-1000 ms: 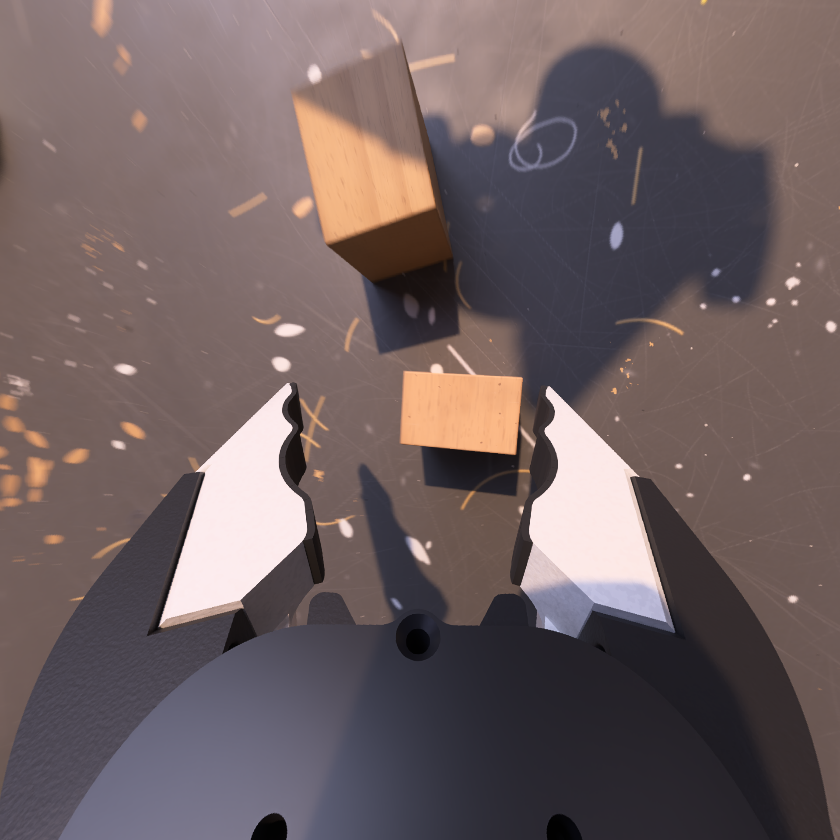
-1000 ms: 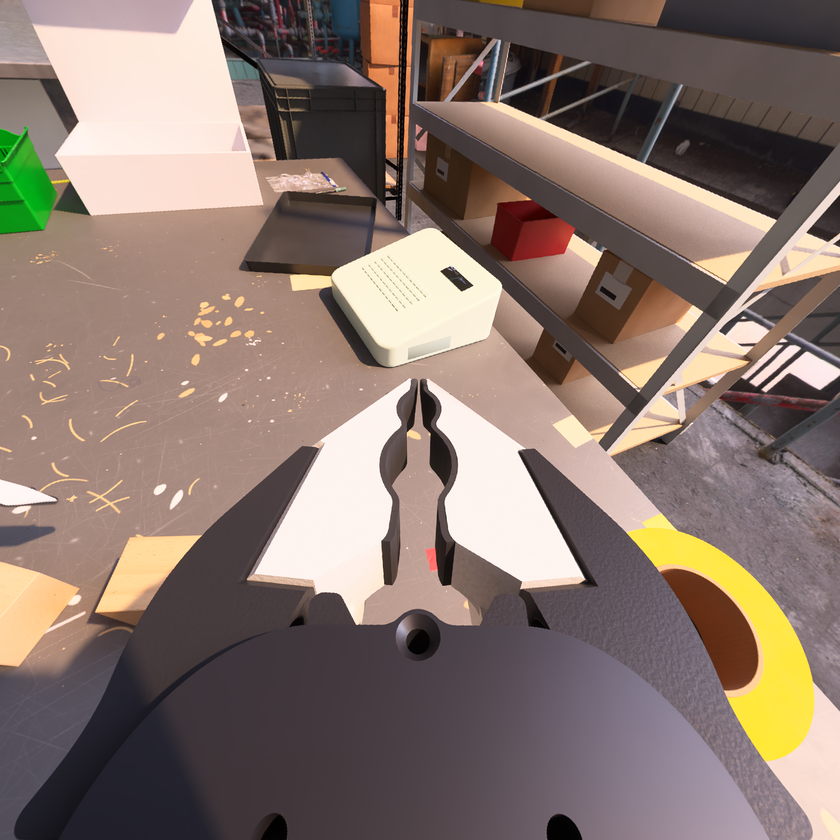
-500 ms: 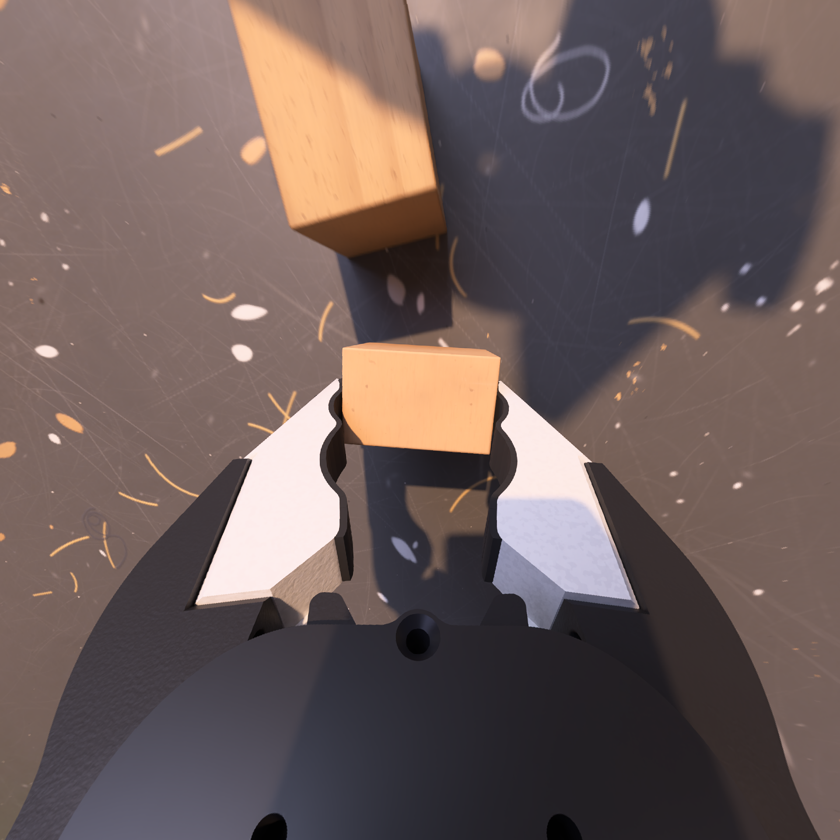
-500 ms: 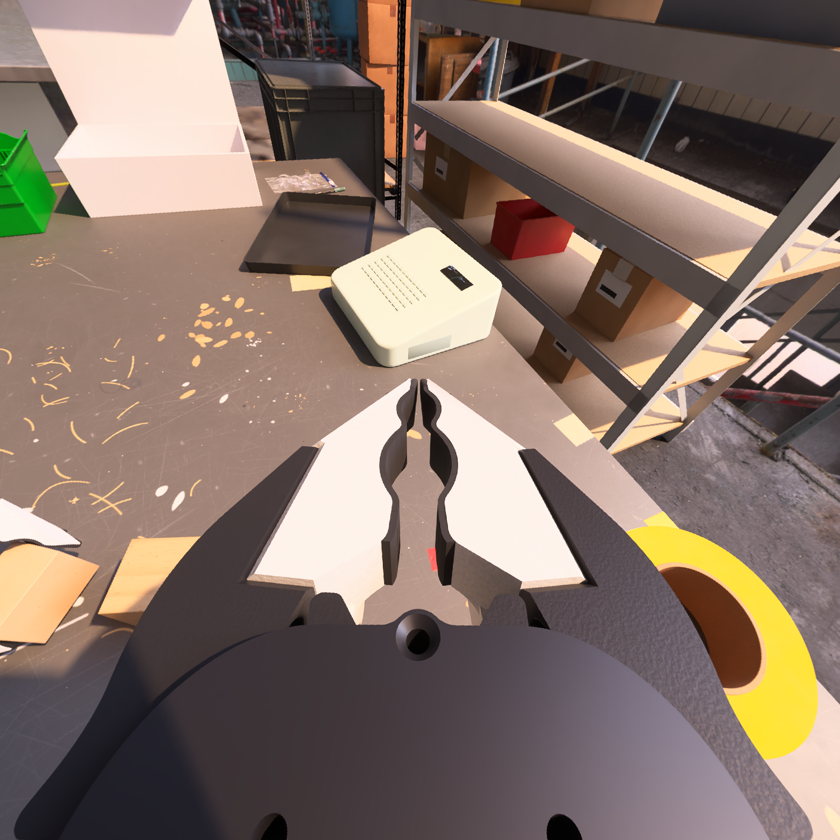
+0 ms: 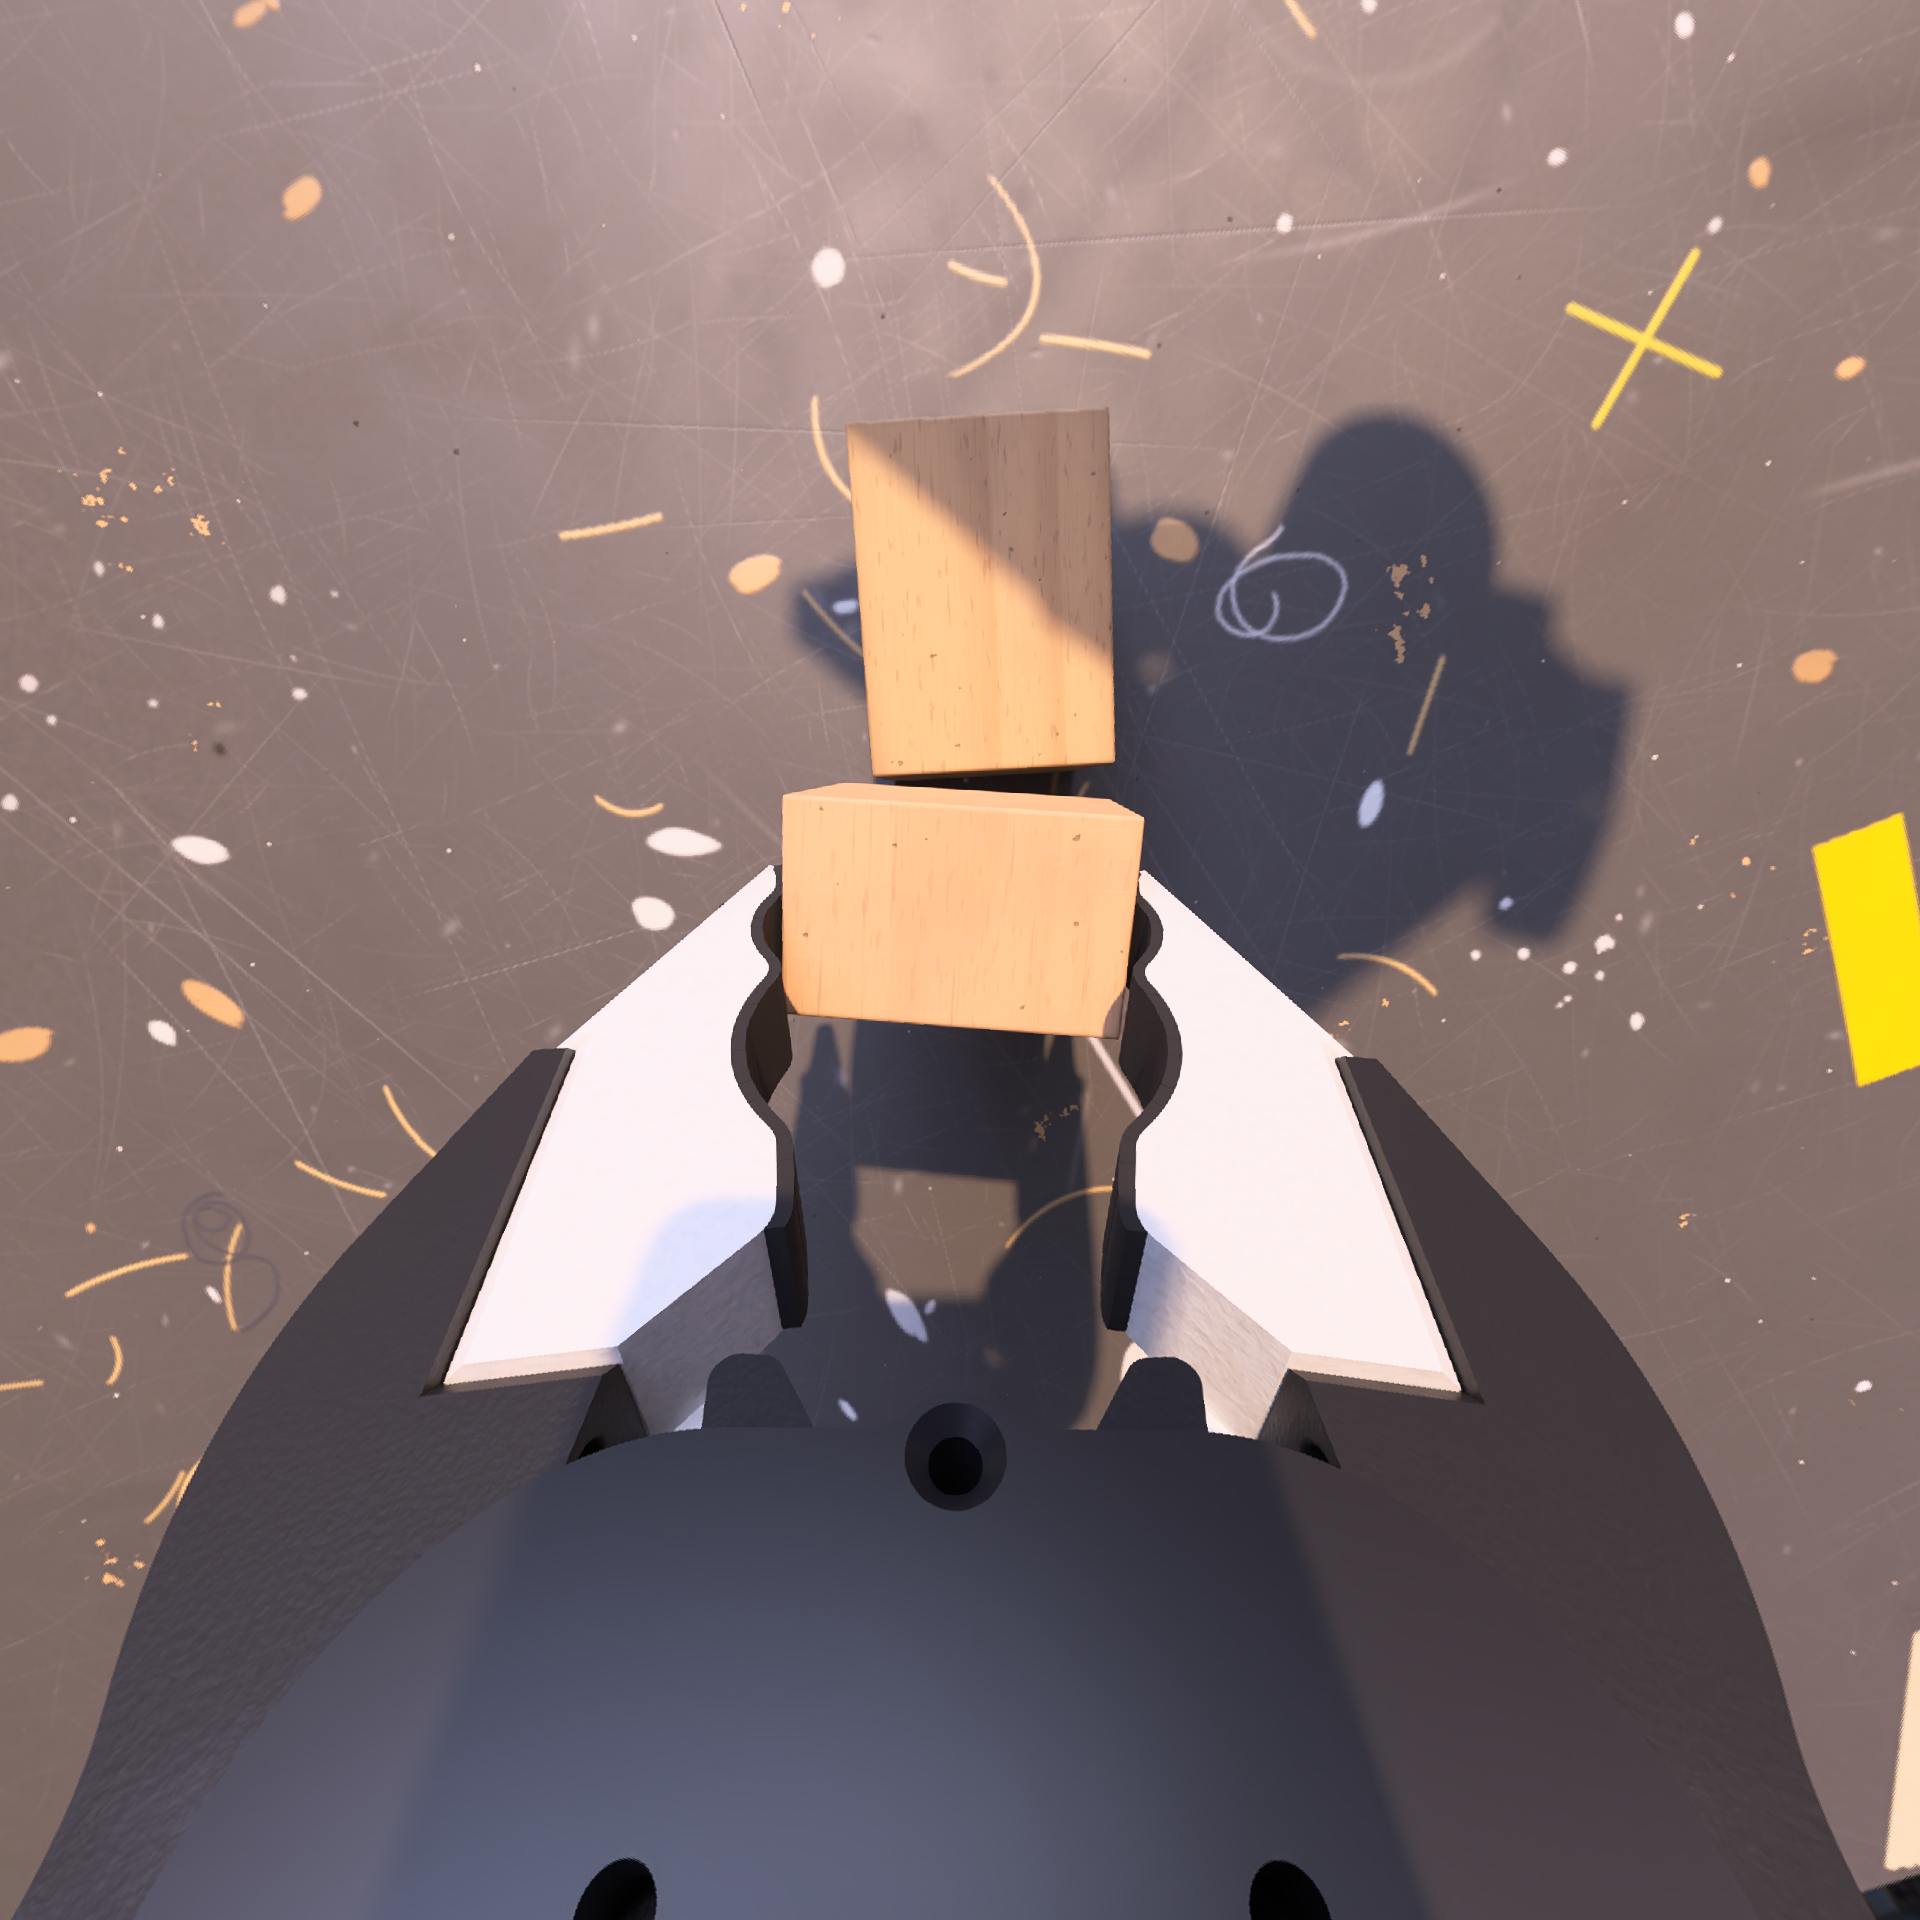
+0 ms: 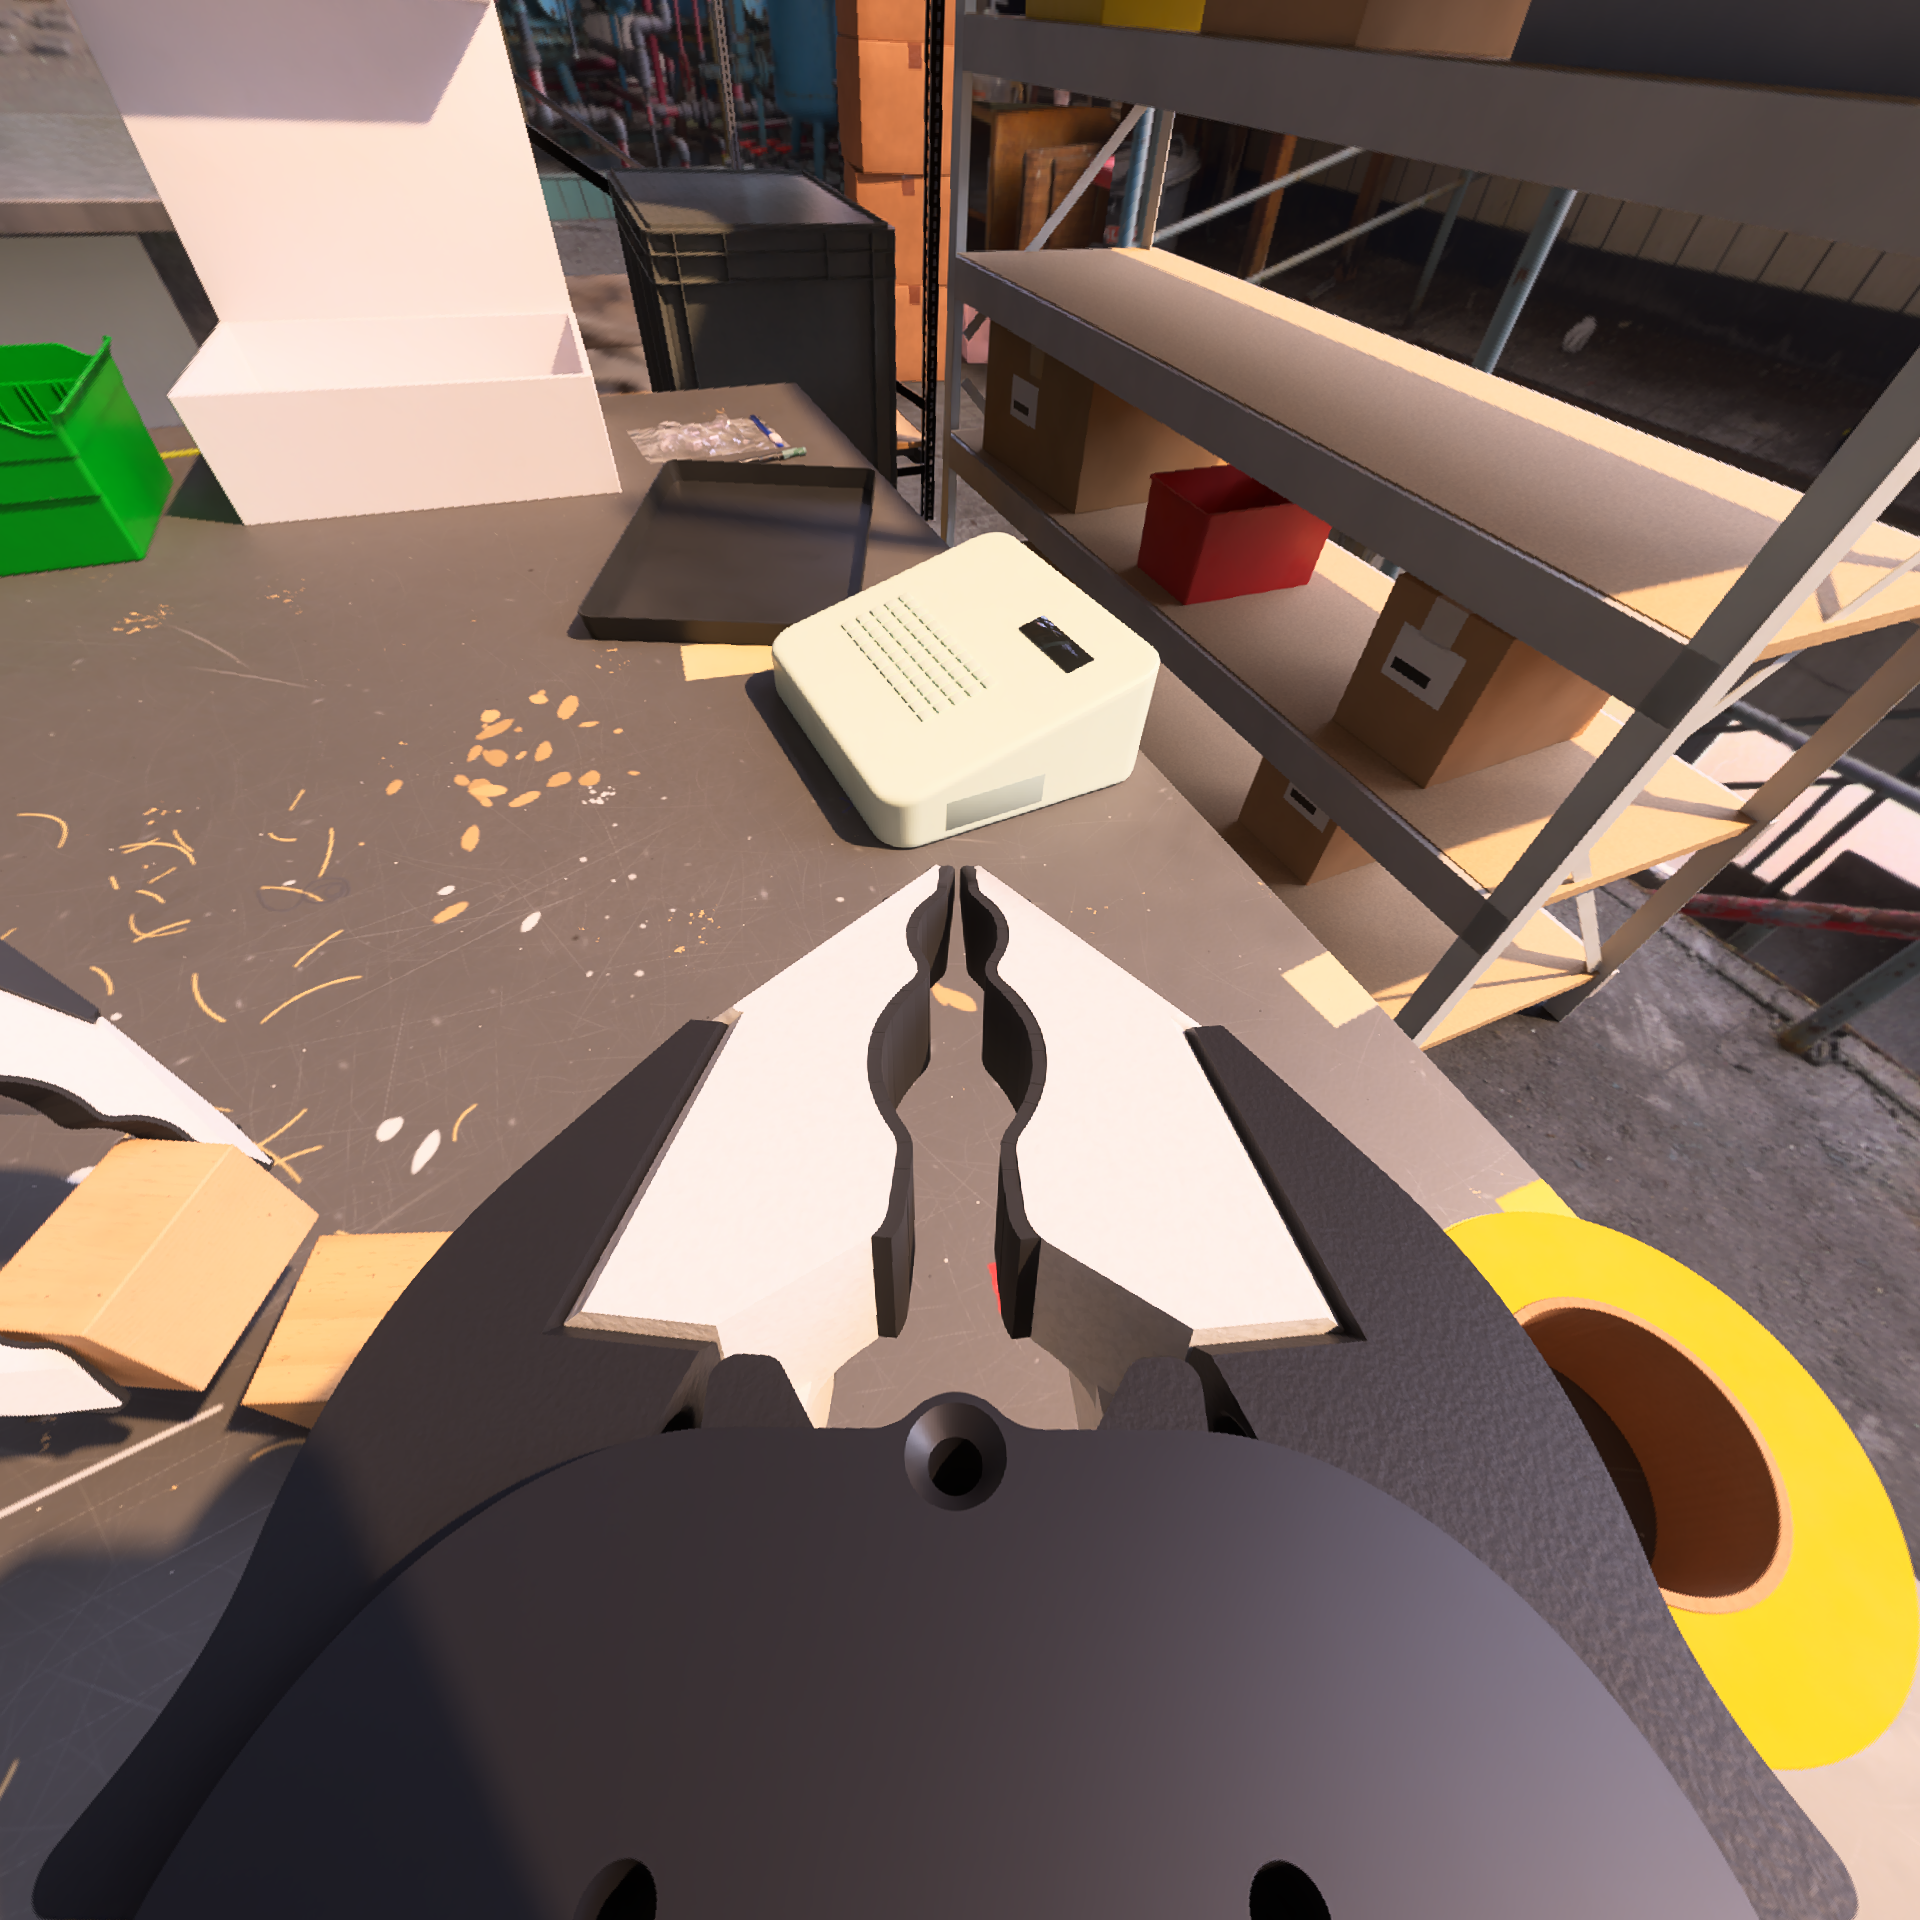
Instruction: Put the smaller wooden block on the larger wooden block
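Scuffed grey workbench below: left gripper clamps the small block by its side faces, big block just ahead. Rigid, light, smooth wood, probably. Right gripper idles, pinched together, empty.

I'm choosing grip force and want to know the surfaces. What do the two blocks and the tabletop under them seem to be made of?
Smaller block, held in the left hand-held gripper: pale wood, smooth and matte, with fine straight grain and small dark flecks.
Larger block: the same pale wood, grain running lengthwise, no gloss.
Tabletop: a hard dark grey sheet, perhaps metal or laminate, finely scratched and littered with wood shavings.
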